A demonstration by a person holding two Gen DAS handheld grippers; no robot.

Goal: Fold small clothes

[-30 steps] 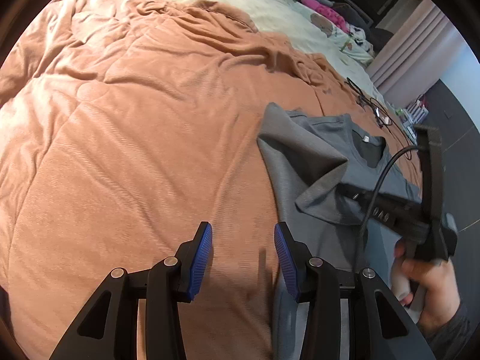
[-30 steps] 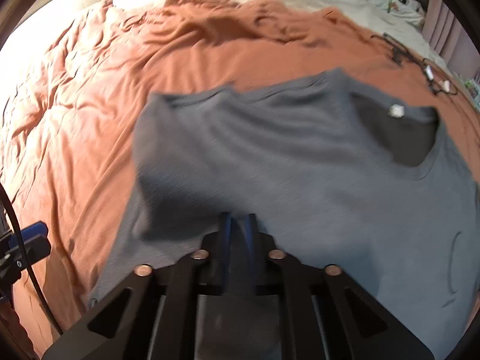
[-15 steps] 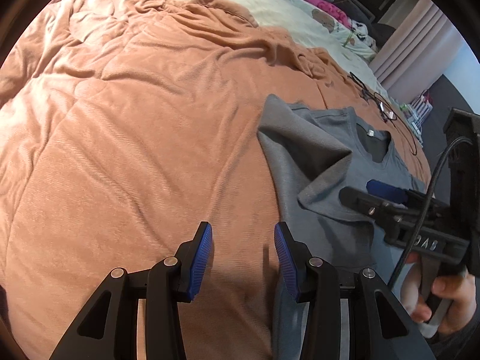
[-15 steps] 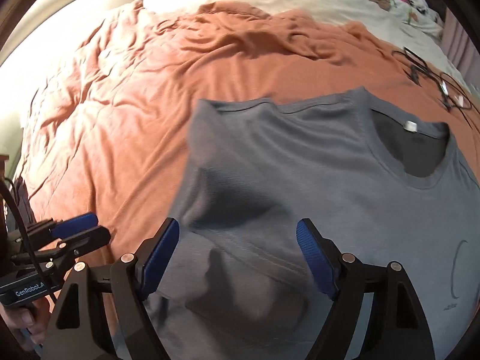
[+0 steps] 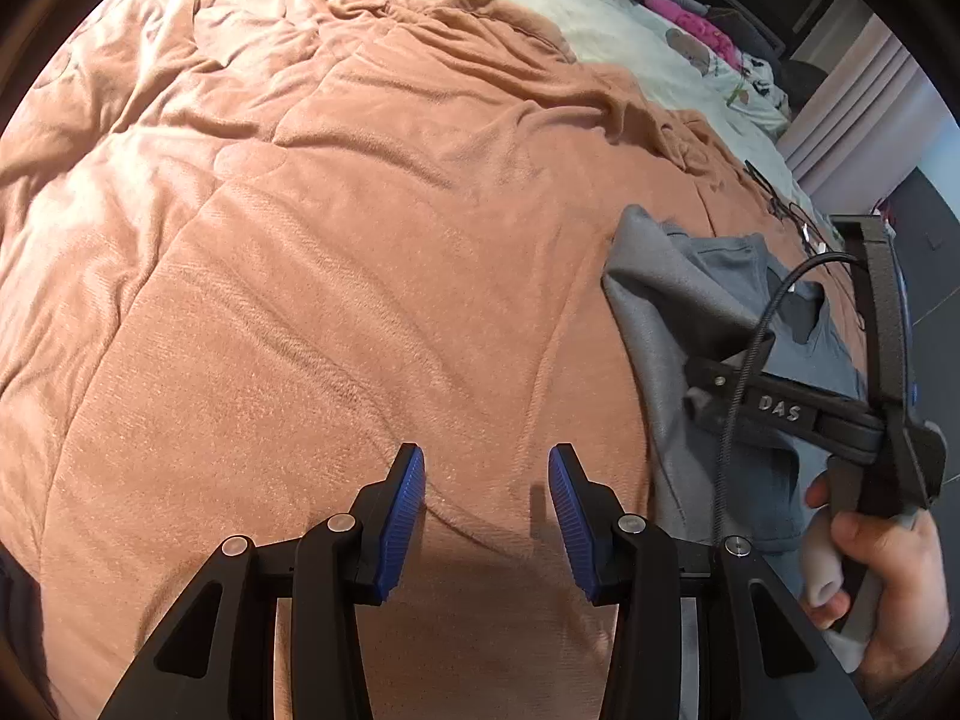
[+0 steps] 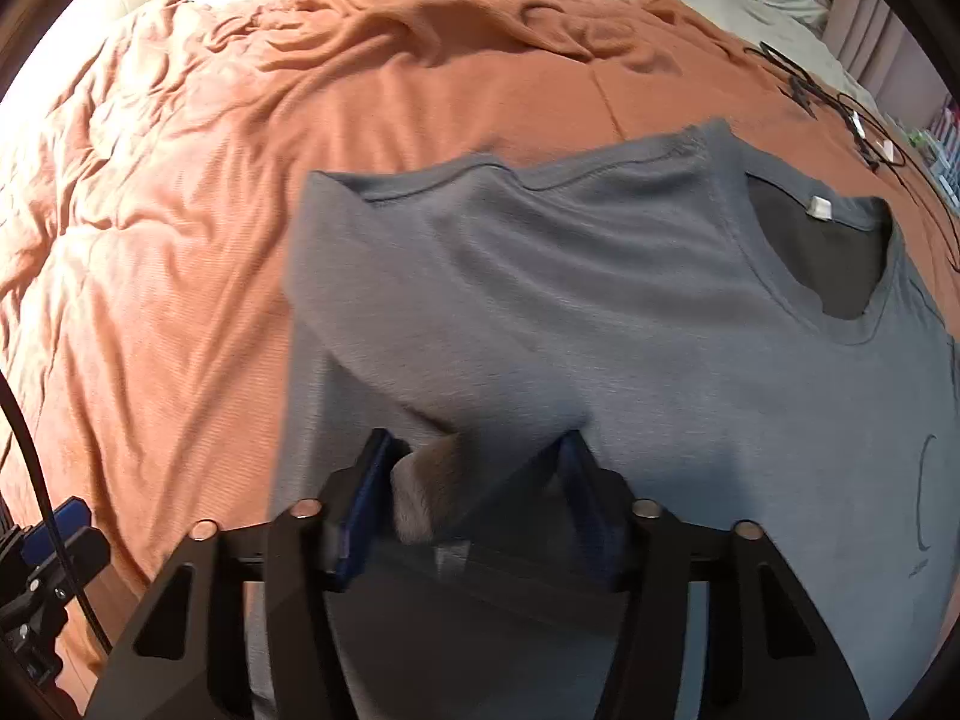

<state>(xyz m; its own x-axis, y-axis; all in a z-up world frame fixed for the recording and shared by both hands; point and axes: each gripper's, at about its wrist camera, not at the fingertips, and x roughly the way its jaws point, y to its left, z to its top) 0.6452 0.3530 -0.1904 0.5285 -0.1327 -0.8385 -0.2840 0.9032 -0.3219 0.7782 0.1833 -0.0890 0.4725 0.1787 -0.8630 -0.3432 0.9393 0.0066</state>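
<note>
A grey T-shirt (image 6: 600, 300) lies flat on the orange blanket (image 6: 180, 240), neck opening with its white label at the far right. Its left sleeve is folded in over the chest. My right gripper (image 6: 477, 480) hangs low over the shirt's left part. Its jaws are closing, with a raised fold of grey cloth between the blue pads. In the left wrist view the shirt (image 5: 660, 312) sits at the right edge. My left gripper (image 5: 486, 510) stands open over bare blanket (image 5: 360, 300) just left of the shirt, with nothing between its fingers.
A person's hand (image 5: 882, 570) holds the right gripper's handle, with a black cable running up from it. Black cables and glasses (image 6: 840, 102) lie on the blanket beyond the shirt. A cream sheet (image 5: 540, 0) and patterned bedding (image 5: 720, 48) lie at the far end of the bed.
The right gripper let go of the cloth it pinched, spread wide, then narrowed again and dropped closer to the shirt. The left gripper shifted over the blanket, so the shirt sits further right.
</note>
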